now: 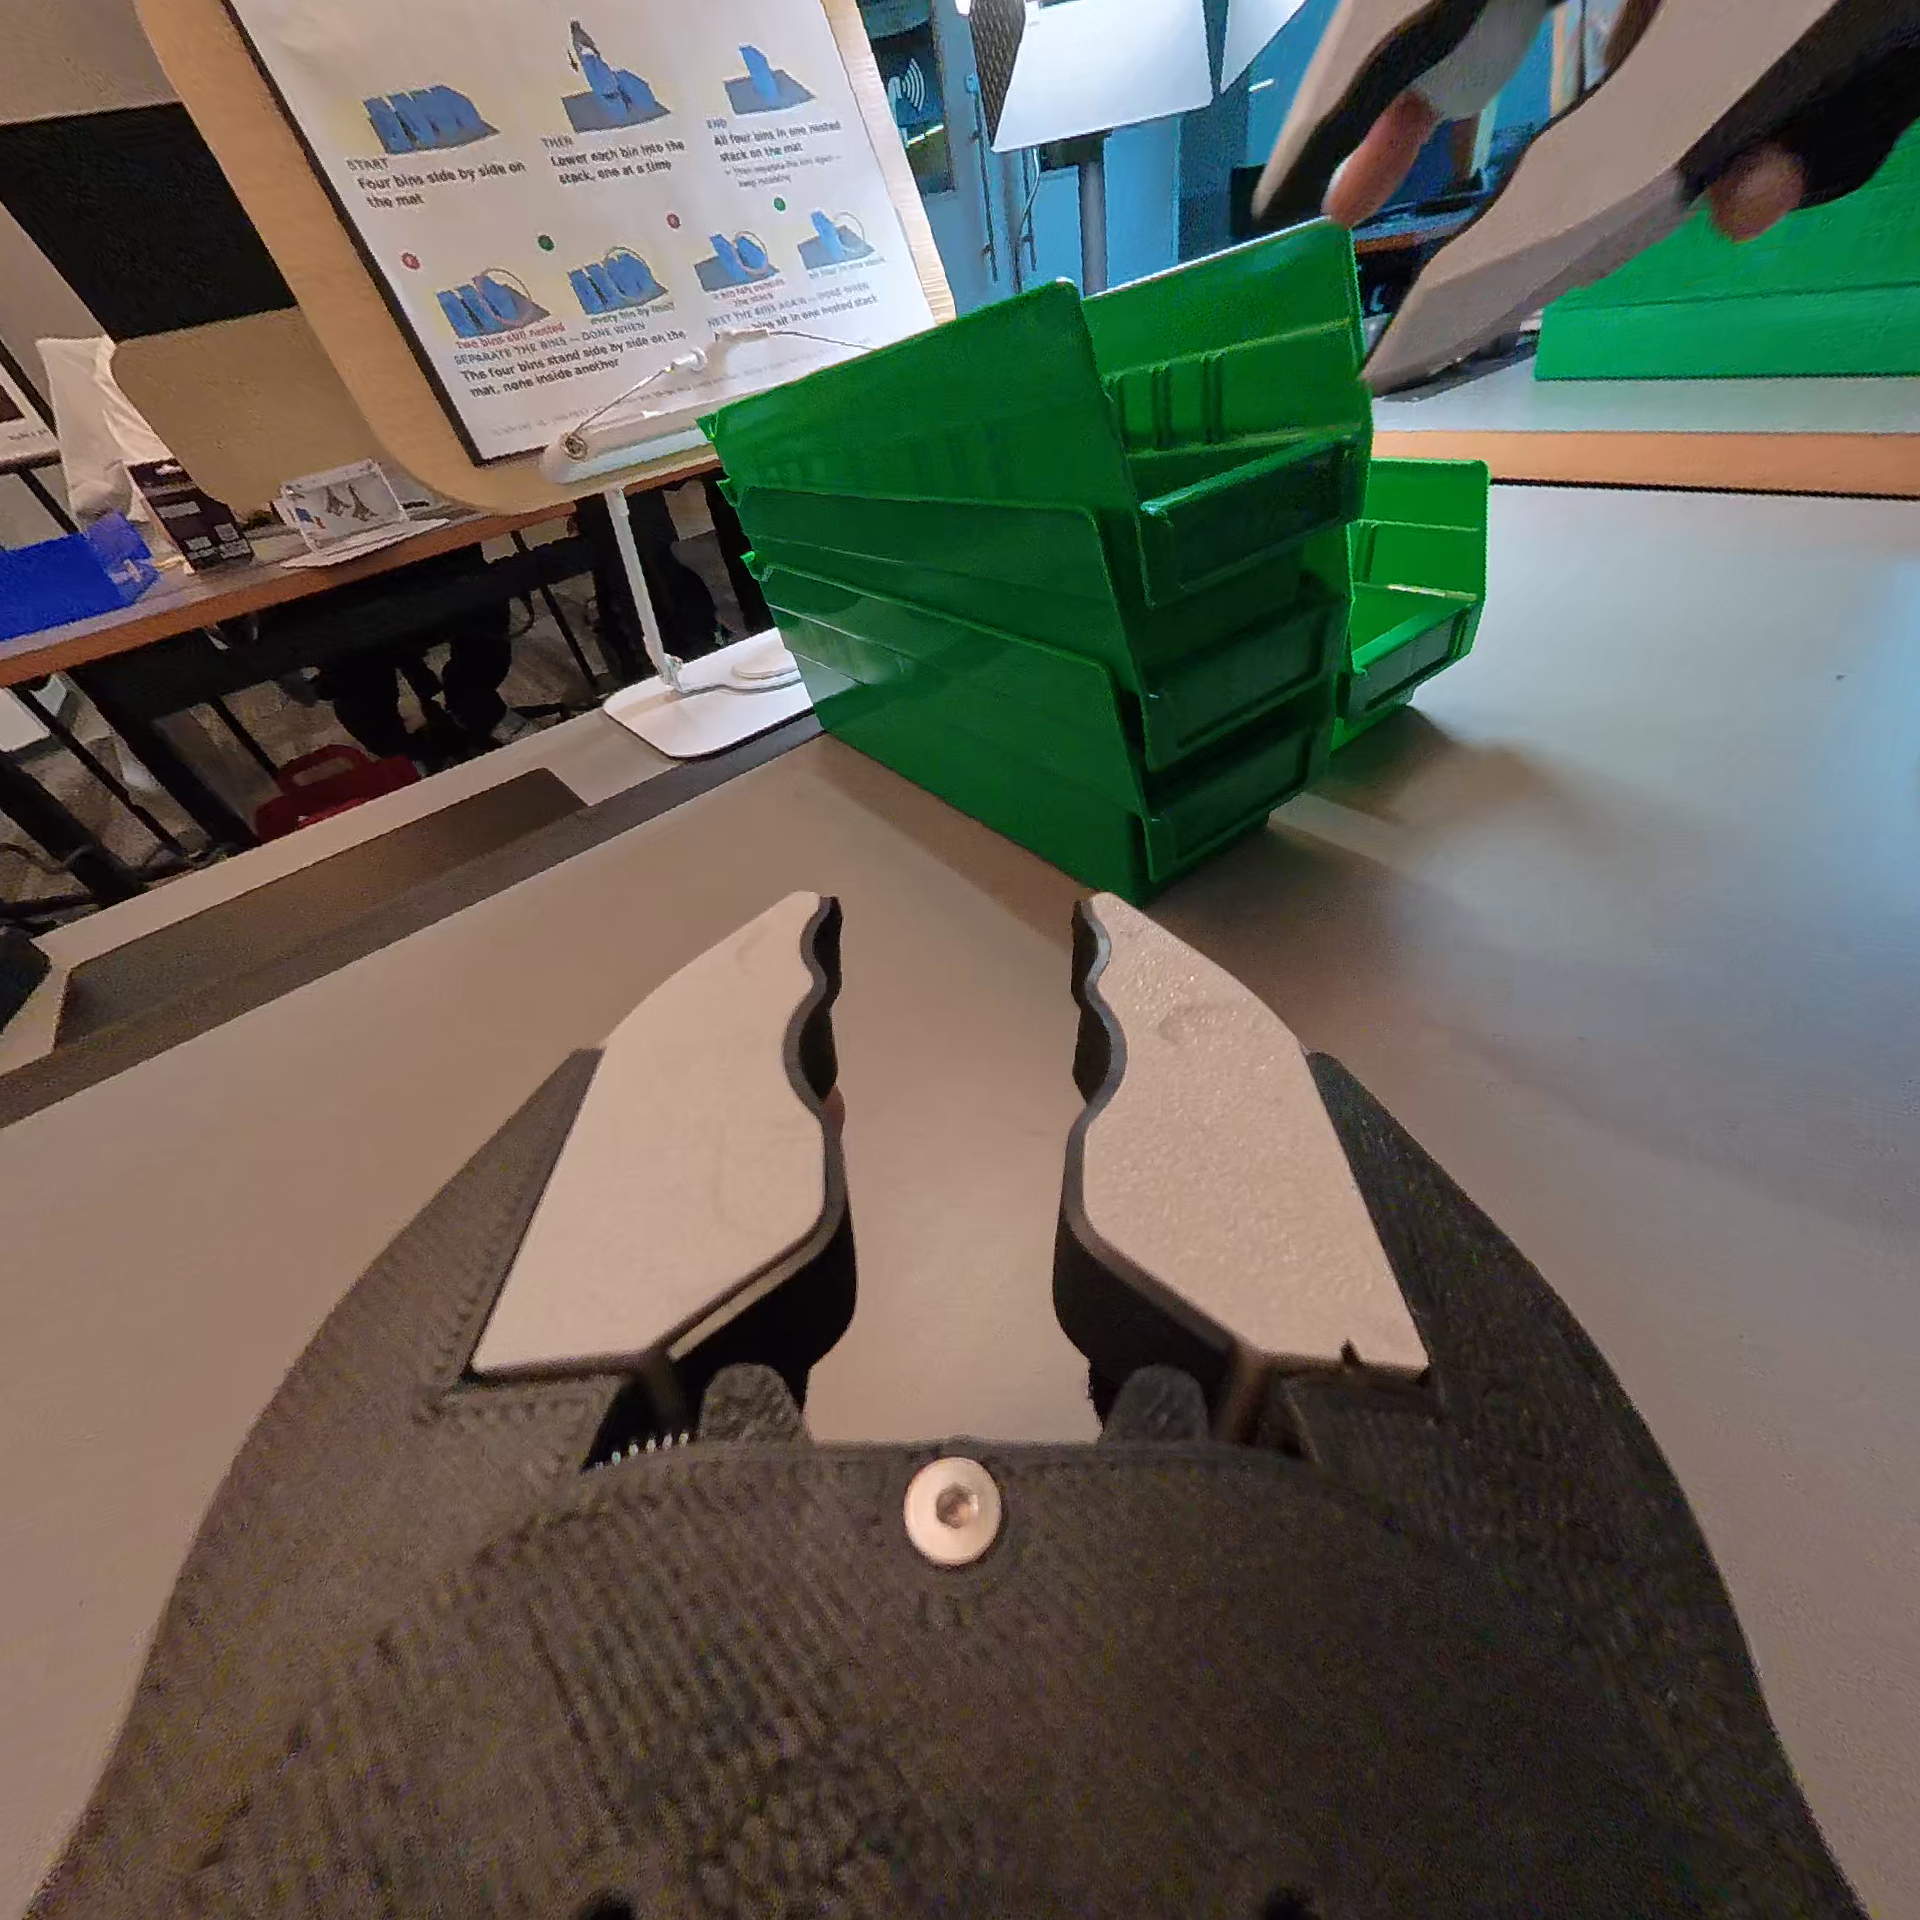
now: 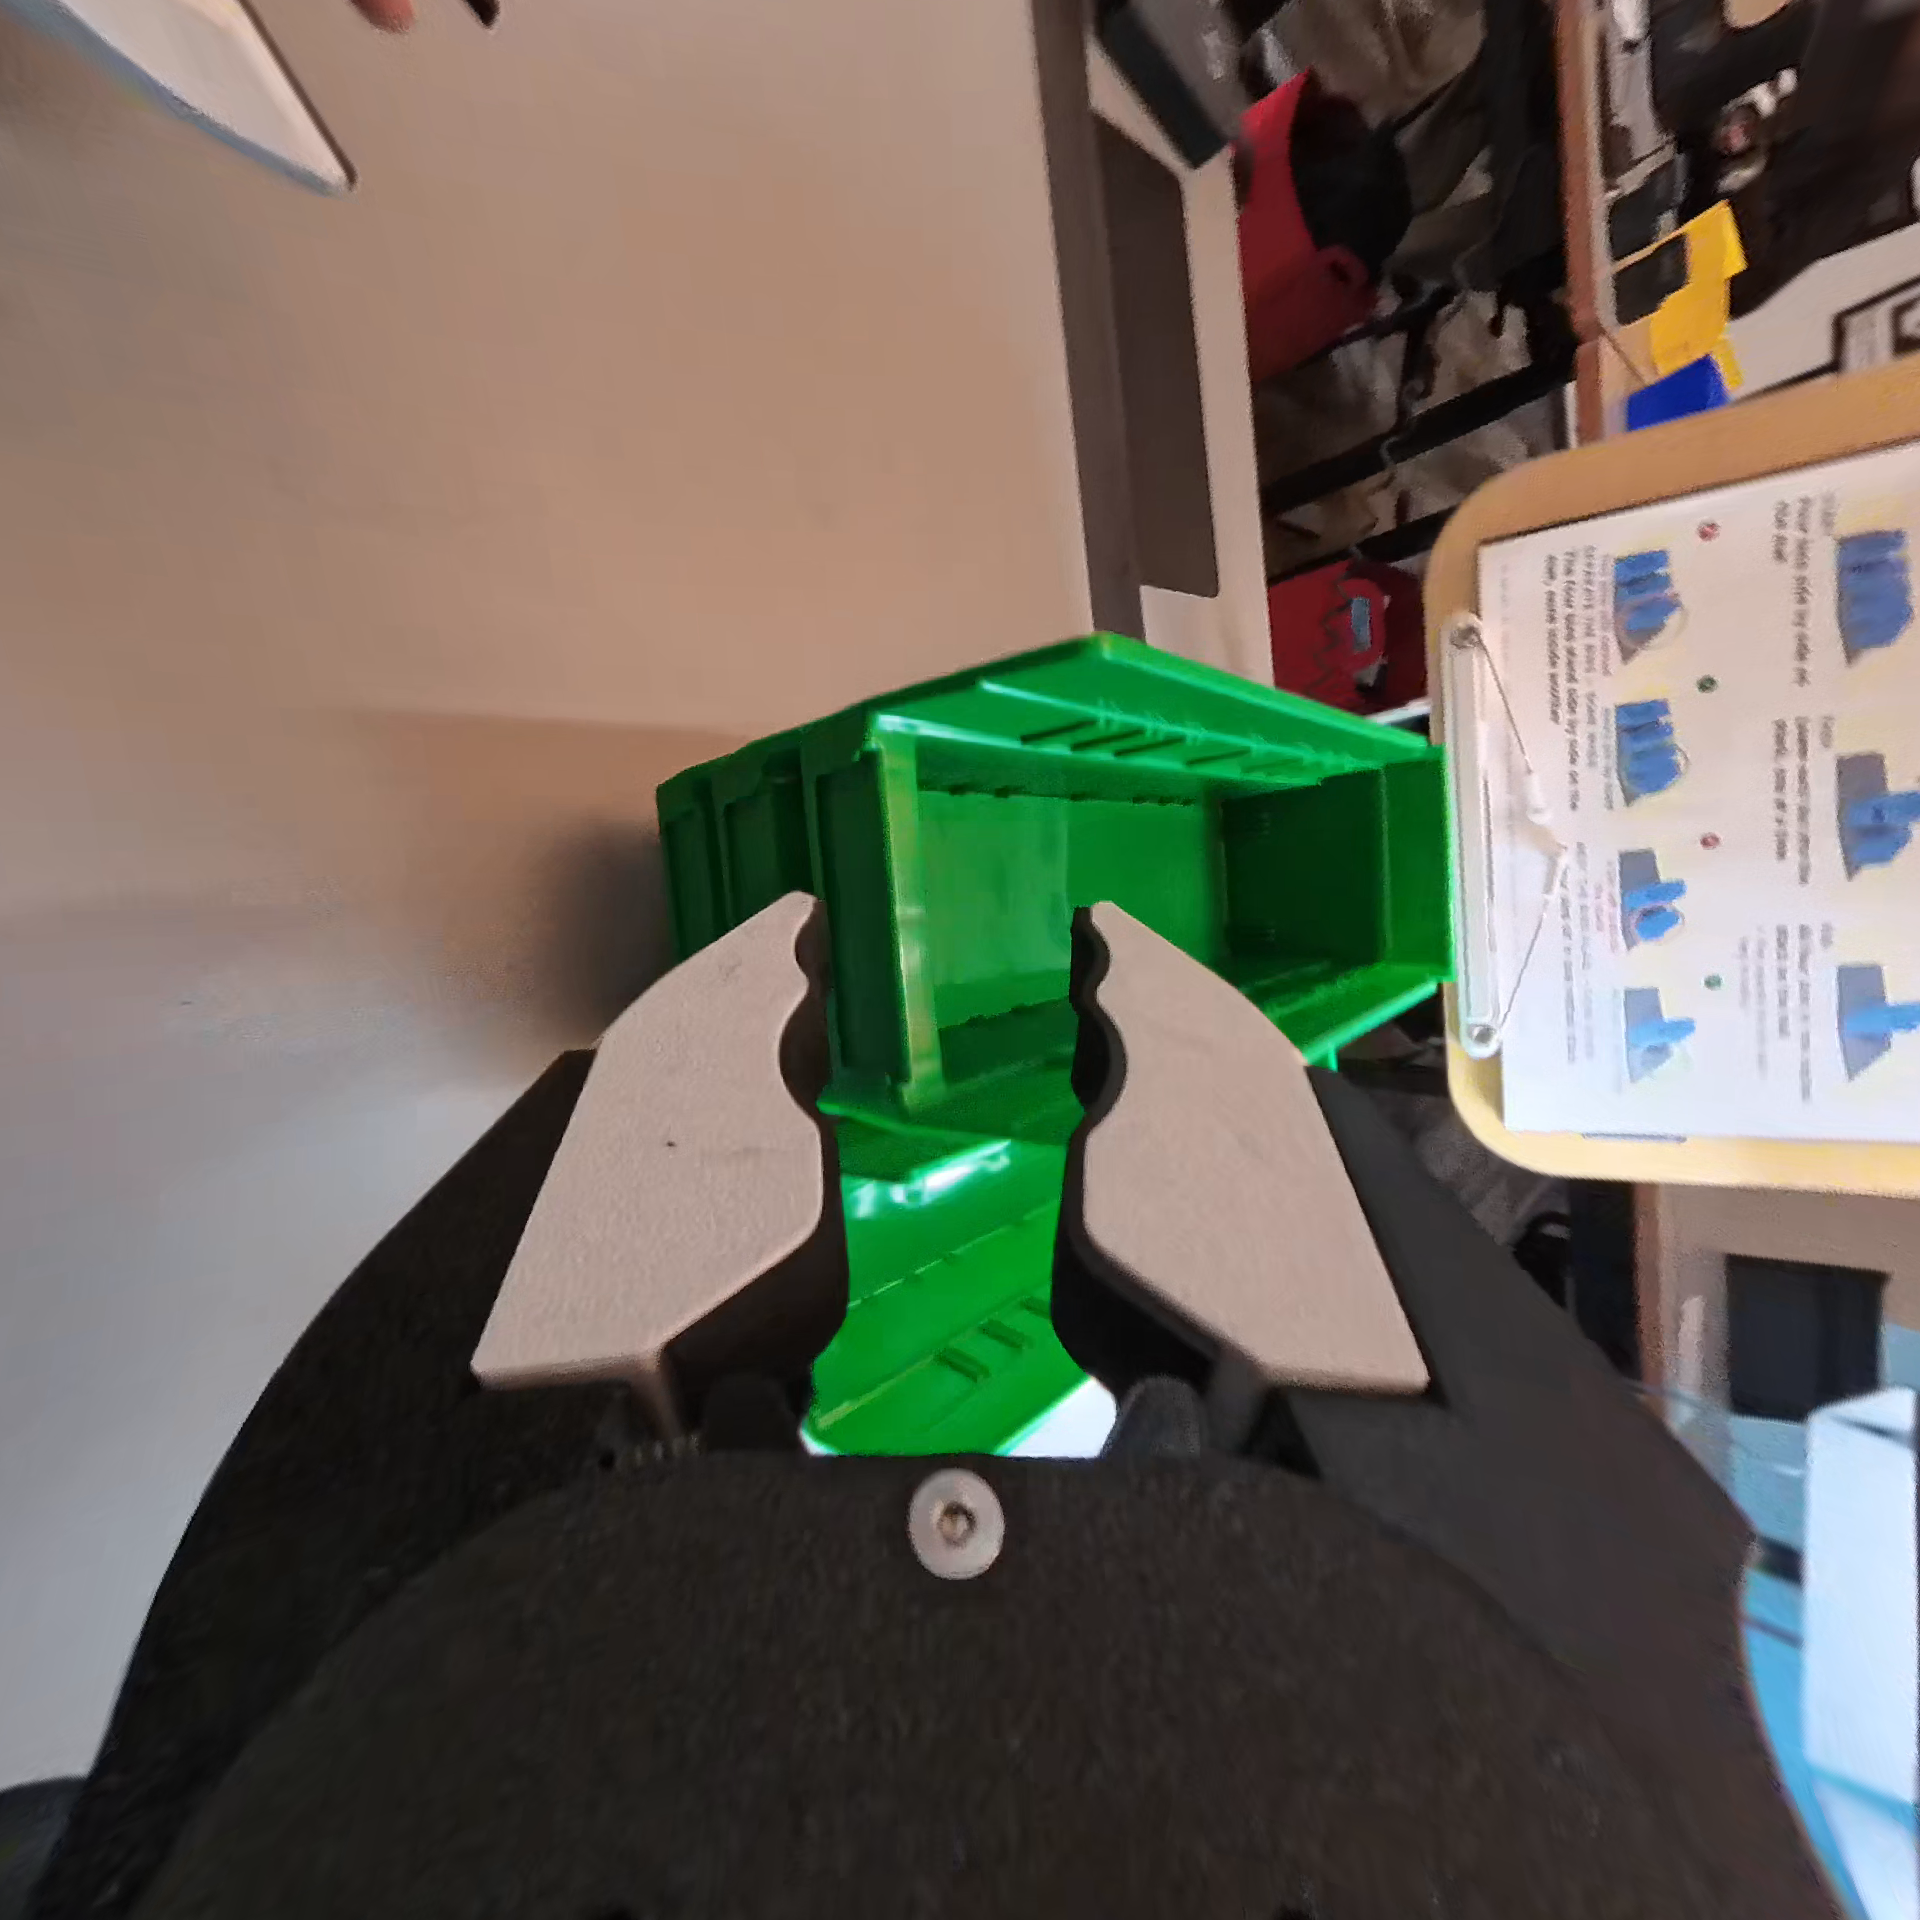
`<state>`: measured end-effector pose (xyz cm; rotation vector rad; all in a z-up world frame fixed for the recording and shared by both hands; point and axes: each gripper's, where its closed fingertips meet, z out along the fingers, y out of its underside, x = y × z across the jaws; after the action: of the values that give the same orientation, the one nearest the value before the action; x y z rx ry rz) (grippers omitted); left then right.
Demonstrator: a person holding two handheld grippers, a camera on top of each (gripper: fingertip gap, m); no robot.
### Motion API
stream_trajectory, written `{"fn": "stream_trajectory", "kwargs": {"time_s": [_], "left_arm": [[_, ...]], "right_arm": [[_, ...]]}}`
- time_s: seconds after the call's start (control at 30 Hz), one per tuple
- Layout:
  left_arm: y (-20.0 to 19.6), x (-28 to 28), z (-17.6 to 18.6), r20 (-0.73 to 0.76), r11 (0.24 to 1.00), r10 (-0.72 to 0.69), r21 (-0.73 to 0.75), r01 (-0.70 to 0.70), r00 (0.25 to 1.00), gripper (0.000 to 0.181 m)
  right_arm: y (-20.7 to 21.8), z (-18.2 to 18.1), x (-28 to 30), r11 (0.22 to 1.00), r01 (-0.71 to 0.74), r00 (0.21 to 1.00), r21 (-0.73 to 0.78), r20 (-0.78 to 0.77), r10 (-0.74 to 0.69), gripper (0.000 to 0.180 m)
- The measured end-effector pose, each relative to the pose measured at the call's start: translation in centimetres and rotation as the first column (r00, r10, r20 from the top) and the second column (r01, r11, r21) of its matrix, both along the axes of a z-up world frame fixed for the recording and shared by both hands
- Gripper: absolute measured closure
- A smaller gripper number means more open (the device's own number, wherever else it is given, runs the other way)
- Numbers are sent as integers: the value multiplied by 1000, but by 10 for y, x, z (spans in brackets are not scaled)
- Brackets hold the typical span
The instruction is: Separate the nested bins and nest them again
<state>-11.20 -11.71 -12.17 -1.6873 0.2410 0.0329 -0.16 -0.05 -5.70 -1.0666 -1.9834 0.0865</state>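
Note:
Three green bins stand nested in a stack (image 1: 987, 727) on the grey table (image 1: 1610, 935). The top bin (image 1: 935, 416) is tilted, its front raised. A fourth green bin (image 1: 1418, 561) stands alone behind the stack. My left gripper (image 1: 951, 935) is open and empty, low over the table in front of the stack. My right gripper (image 1: 1340, 301) is open at the top bin's upper right edge. In the right wrist view my right gripper (image 2: 951, 935) stands open over the top bin's front wall (image 2: 873, 935). The lone bin (image 2: 935, 1299) lies nearer, between the fingers.
A clipboard with an instruction sheet (image 1: 582, 208) stands on a white stand (image 1: 707, 696) left of the stack; it also shows in the right wrist view (image 2: 1714, 831). The table's left edge (image 1: 312, 935) drops to the floor. A green slab (image 1: 1766, 291) lies on a farther table.

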Motion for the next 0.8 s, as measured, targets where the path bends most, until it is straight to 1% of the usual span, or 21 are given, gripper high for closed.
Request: {"fn": "stream_trajectory", "kwargs": {"time_s": [0.1, 0.17, 0.23, 0.3, 0.37, 0.47, 0.6, 0.73, 0.8], "left_arm": [[0, 1, 0, 16, 1000, -4, -2, 4, 1000, 138], [1, 2, 0, 27, 1000, -10, -3, 10, 1000, 138], [2, 5, -1, 23, 1000, -16, -9, 16, 1000, 138], [4, 8, -5, 12, 1000, -22, -21, 22, 1000, 138], [5, 11, -9, 9, 999, -28, -35, 29, 1000, 138], [7, 12, -13, 3, 998, -29, -50, 29, 1000, 138], [7, 11, -15, 8, 998, -23, -54, 23, 1000, 138], [6, 10, -14, 5, 999, -21, -47, 22, 1000, 138], [5, 10, -12, 2, 999, -22, -37, 22, 1000, 138]], "right_arm": [[10, 6, 32, 997, 53, 996, -52, -70, -57, 135], [24, -6, 58, 992, 112, 991, -57, -69, -116, 133], [37, -32, 81, 983, 164, 986, -86, -28, -167, 132], [52, -60, 100, 975, 212, 977, -63, 25, -210, 131], [61, -88, 110, 974, 225, 972, -42, 86, -220, 130], [68, -117, 109, 978, 210, 968, -12, 141, -206, 128], [72, -138, 93, 985, 170, 964, 38, 201, -174, 127], [86, -161, 86, 983, 167, 933, 81, 309, -184, 126], [93, -168, 85, 982, 167, 924, 88, 334, -187, 138]]}}
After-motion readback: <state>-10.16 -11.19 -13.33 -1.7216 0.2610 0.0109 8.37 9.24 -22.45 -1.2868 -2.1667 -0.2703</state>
